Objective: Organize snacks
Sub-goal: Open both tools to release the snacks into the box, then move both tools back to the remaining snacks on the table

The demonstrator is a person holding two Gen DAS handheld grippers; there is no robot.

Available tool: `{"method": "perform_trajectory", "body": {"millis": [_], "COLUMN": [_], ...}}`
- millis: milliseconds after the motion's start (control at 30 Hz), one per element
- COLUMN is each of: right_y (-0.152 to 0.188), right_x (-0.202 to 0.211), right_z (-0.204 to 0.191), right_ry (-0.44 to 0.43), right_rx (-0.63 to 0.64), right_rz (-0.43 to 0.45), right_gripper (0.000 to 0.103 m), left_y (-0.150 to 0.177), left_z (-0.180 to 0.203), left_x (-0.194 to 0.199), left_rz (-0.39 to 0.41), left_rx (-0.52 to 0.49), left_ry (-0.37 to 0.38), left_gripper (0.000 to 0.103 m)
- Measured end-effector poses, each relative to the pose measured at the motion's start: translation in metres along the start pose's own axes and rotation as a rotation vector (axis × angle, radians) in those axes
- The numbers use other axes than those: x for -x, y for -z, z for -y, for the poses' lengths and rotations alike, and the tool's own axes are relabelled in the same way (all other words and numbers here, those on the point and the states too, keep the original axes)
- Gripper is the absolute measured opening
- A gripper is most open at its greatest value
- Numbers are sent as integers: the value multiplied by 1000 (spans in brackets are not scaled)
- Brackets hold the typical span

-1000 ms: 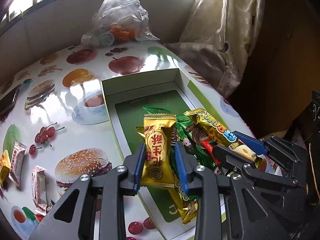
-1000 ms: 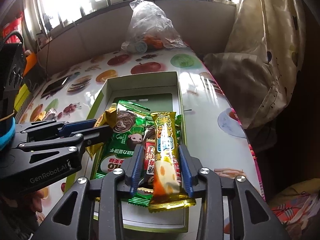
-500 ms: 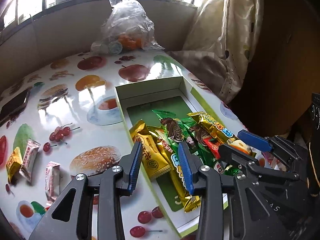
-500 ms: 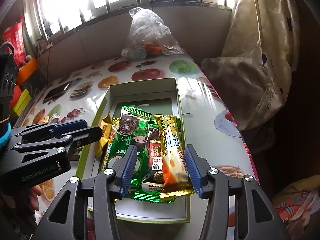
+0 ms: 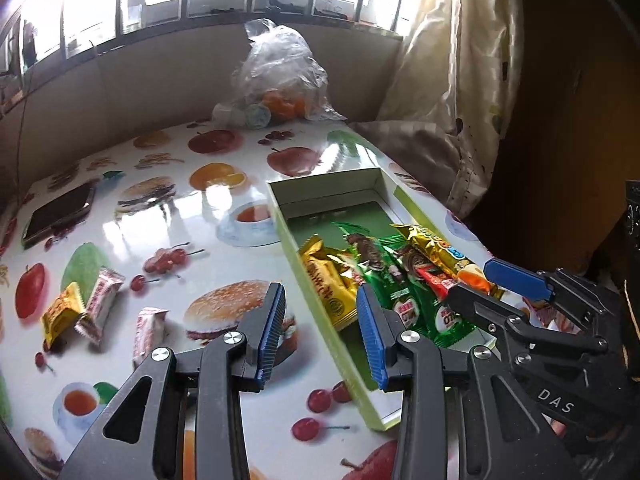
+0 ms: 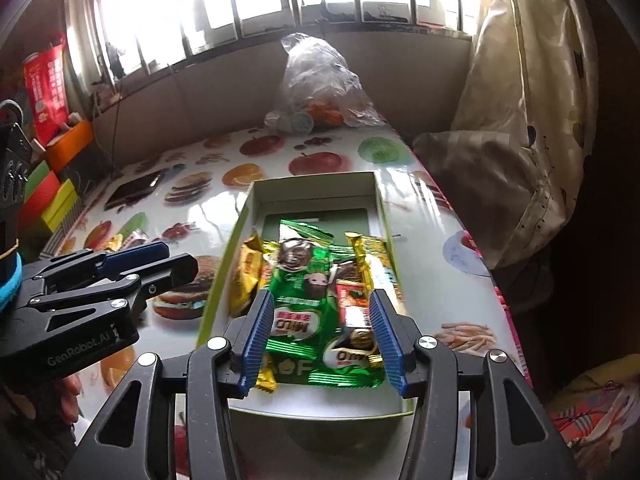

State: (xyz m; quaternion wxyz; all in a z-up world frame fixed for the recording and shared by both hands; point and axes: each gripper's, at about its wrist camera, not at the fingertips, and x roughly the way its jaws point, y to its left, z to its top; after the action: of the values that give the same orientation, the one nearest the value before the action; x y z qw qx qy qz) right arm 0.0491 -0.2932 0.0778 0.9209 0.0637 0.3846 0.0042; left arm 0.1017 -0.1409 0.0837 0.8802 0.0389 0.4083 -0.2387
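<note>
Sunlit from the window behind, the glossy fruit-print table (image 5: 192,216) carries a shallow box (image 6: 224,280) already holding wrappers, while small snack packets (image 5: 100,300) wait at its left; both the left gripper (image 5: 320,328) and right gripper (image 6: 320,332) gape empty, so slippery packets may skid away when pinched

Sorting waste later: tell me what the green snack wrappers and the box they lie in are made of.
Green snack wrappers: thin metallised plastic film, it seems; glossy, crinkled, with mirror-like glints and crimped ends.
Box: looks like paperboard, matt white inside, lime-green outside; the walls are thin and flat, with sharply folded corners. Any coating is not discernible.
</note>
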Motion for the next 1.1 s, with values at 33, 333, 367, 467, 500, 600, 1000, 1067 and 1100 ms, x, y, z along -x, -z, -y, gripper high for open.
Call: {"method": "perform_trajectory", "body": {"millis": [33,333,367,467,500,600,1000,1067,1100], "right_y": [1,5,5,6,6,8,16,18,19], "right_x": [1,1,0,0,-1,-4,-27,-35,-38], "right_z": [-3,-38,-43,-56,-63,-79,-138,-148,-152], "right_ry": [-6,-63,-71,-97,-111,-141,-239,-253,-258], "right_rx": [4,59,68,99,115,160,304,322,331], "right_rz": [2,-1,-2,-6,-11,-24,-93,-113,-117], "right_gripper": [49,49,49,49,49,49,49,49,49], "left_y": [1,10,11,16,17,22,39,41,42], "left_z": [-3,-34,-38,-52,-57,-72,-137,-144,-146], "left_x": [3,20,21,26,28,30,49,51,51], "left_rz": [5,21,22,26,26,21,40,42,43], "left_rx": [6,43,45,60,69,90,195,207,210], "left_ry": [-2,-41,-45,-62,-68,-88,-154,-162,-164], "left_gripper": [38,38,38,38,38,38,38,38,38]}}
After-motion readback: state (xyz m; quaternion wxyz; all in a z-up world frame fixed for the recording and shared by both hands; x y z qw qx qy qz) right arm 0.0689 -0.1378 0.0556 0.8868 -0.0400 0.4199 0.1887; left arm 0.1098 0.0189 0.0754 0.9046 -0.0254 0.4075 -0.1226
